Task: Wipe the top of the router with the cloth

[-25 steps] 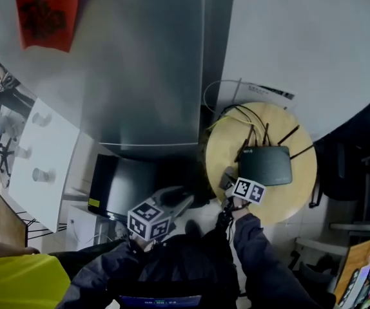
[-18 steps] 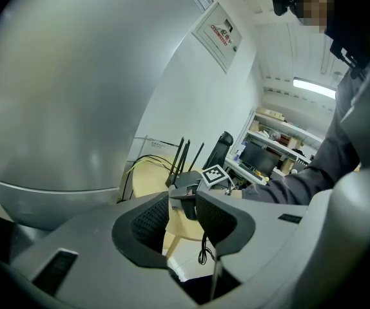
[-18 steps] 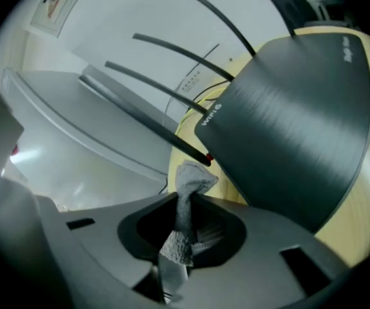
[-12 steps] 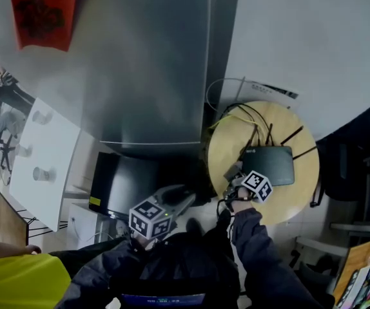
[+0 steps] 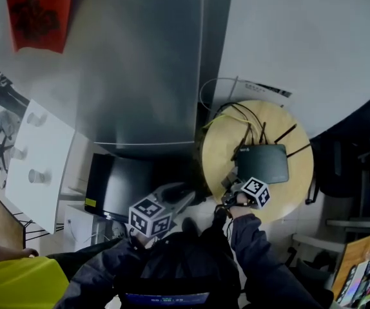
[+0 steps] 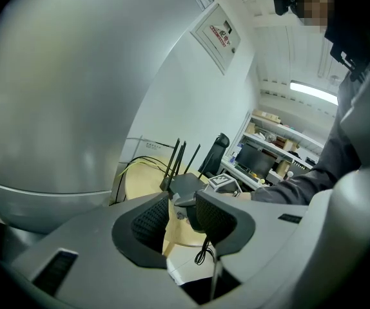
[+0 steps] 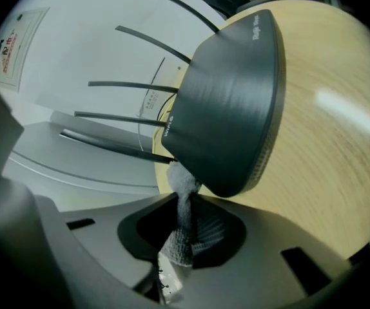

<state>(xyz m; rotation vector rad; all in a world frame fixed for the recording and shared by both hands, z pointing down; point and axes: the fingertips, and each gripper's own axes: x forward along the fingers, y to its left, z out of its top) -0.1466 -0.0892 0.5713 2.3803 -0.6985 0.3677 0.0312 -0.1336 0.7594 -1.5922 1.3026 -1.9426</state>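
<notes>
A black router [image 5: 262,163] with several antennas lies flat on a round wooden table [image 5: 288,198]. In the right gripper view the router [image 7: 230,108] fills the middle. My right gripper [image 7: 185,227] is shut on a strip of grey cloth [image 7: 184,201], whose upper end touches the router's near corner. In the head view that gripper [image 5: 233,184] sits at the router's near left edge. My left gripper [image 6: 180,217] hangs off the table to the left, open and holding nothing; the router [image 6: 188,184] shows beyond its jaws.
Yellow and black cables [image 5: 230,118] run from the router's back over the table's far edge. A large grey cabinet [image 5: 146,76] and a black box [image 5: 127,182] stand left of the table. A dark office chair [image 5: 340,166] is at the right.
My right gripper has rolled about its own line and shifted a little along the router's near edge, with the cloth still in it. The left gripper has stayed in place.
</notes>
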